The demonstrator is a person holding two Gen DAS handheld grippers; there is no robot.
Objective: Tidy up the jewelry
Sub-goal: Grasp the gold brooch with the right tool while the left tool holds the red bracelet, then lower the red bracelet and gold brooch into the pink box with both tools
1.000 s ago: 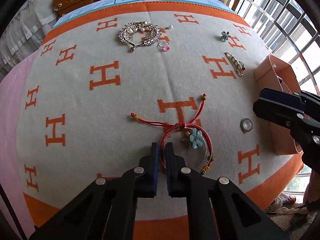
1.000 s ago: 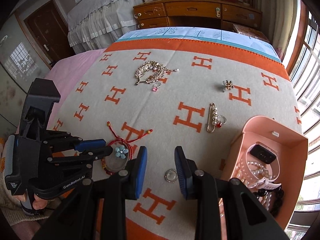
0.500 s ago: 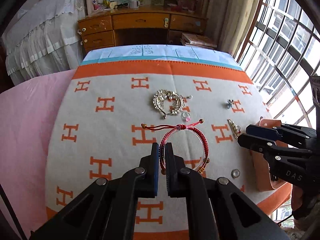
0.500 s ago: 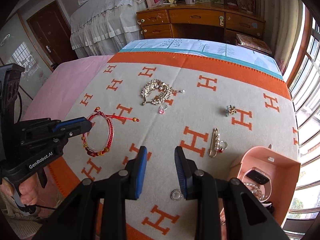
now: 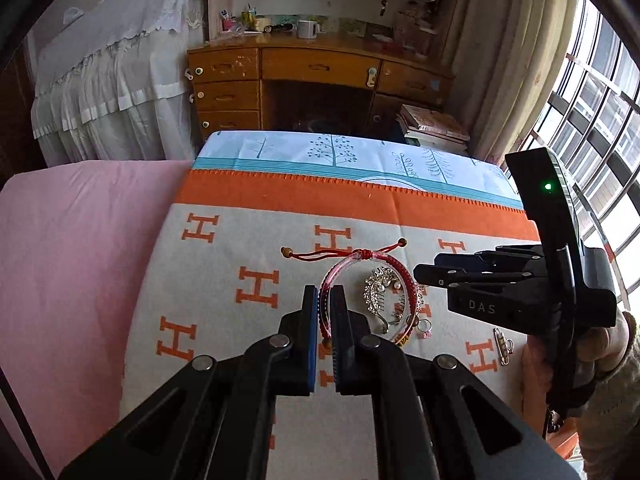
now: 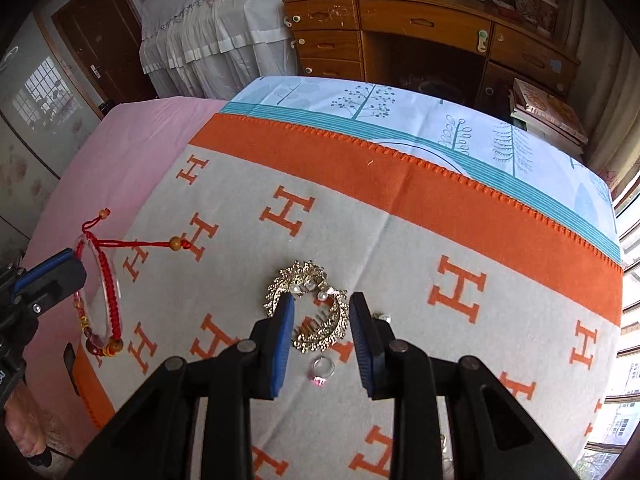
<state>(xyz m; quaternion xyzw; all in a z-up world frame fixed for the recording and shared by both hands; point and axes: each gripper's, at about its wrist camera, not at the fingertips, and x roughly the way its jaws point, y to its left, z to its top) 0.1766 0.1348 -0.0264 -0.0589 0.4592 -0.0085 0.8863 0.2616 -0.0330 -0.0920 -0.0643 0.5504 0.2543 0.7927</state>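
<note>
My left gripper (image 5: 325, 294) is shut on a red braided bracelet (image 5: 400, 270) with small beads and holds it up in the air over the blanket. The right wrist view shows that bracelet (image 6: 105, 264) hanging from the left gripper (image 6: 60, 266) at the far left. My right gripper (image 6: 321, 306) stands open above a gold, pearl-set hair comb (image 6: 310, 280), its fingers on either side and not touching it. A pink-stoned ring (image 6: 322, 372) lies just nearer than the comb. In the left wrist view the right gripper (image 5: 424, 276) reaches in from the right over the comb (image 5: 380, 288).
The jewelry lies on a grey blanket (image 6: 380, 248) with orange H marks, spread over a bed. A pearl pin (image 5: 502, 346) lies at the right. A wooden desk (image 5: 312, 80) stands beyond the bed, windows (image 5: 600, 112) on the right, pink sheet (image 5: 80, 240) on the left.
My left gripper lifted the bracelet off the blanket and rose. My right gripper travelled from near the pink box to above the gold comb, its jaws at the same width.
</note>
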